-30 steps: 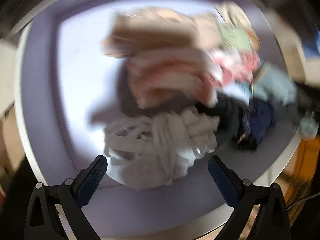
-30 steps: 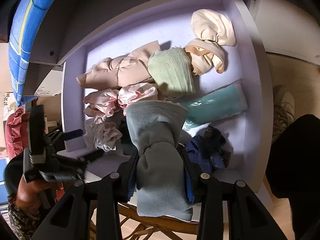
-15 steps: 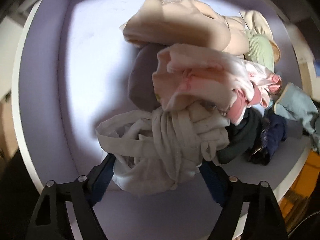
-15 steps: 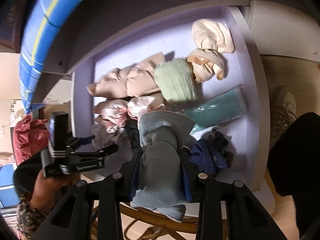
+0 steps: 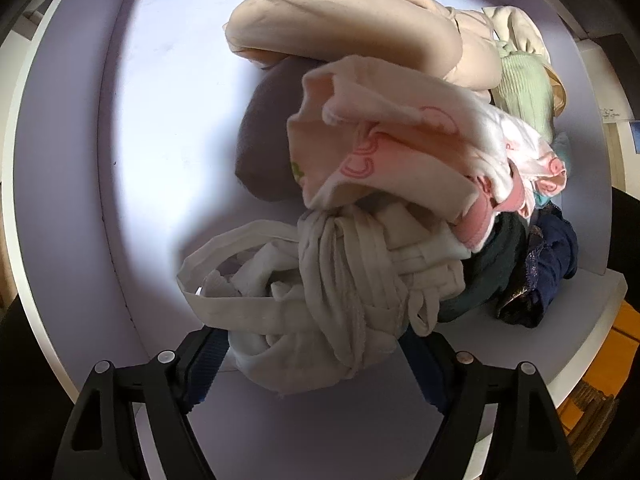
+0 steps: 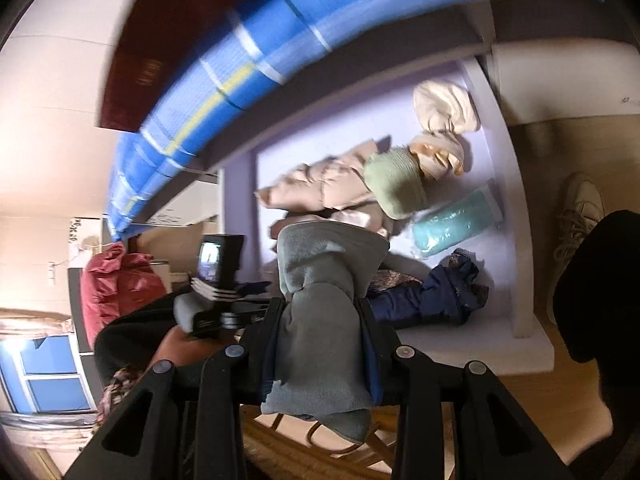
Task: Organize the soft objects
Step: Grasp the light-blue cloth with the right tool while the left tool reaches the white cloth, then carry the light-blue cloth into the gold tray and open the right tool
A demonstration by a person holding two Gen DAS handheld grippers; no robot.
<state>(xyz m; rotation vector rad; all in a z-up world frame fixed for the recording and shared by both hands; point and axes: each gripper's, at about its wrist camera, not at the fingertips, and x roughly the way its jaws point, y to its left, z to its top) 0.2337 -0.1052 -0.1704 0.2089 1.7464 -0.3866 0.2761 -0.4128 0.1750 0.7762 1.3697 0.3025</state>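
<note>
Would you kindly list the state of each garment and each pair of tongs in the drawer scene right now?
left tongs: closed around the white bundle
white bundle: tangled, gripped, in the drawer
right tongs: shut on the grey-blue garment
grey-blue garment: rolled, held clear of the drawer
green ribbed roll: rolled, lying in the drawer
teal roll: rolled, lying apart
navy garment: crumpled
drawer: open

Soft items in lilac drawer (image 6: 492, 92):
- white knotted bundle (image 5: 332, 292), front-left, btwn gripper pads
- pink-print roll (image 5: 400, 148) just behind it
- beige padded roll (image 5: 344, 20) at back
- green ribbed roll (image 6: 394, 184)
- teal roll (image 6: 456, 224)
- navy bundle (image 6: 440, 296)
- grey-blue roll (image 6: 320, 320), clamped, raised at drawer front
</note>
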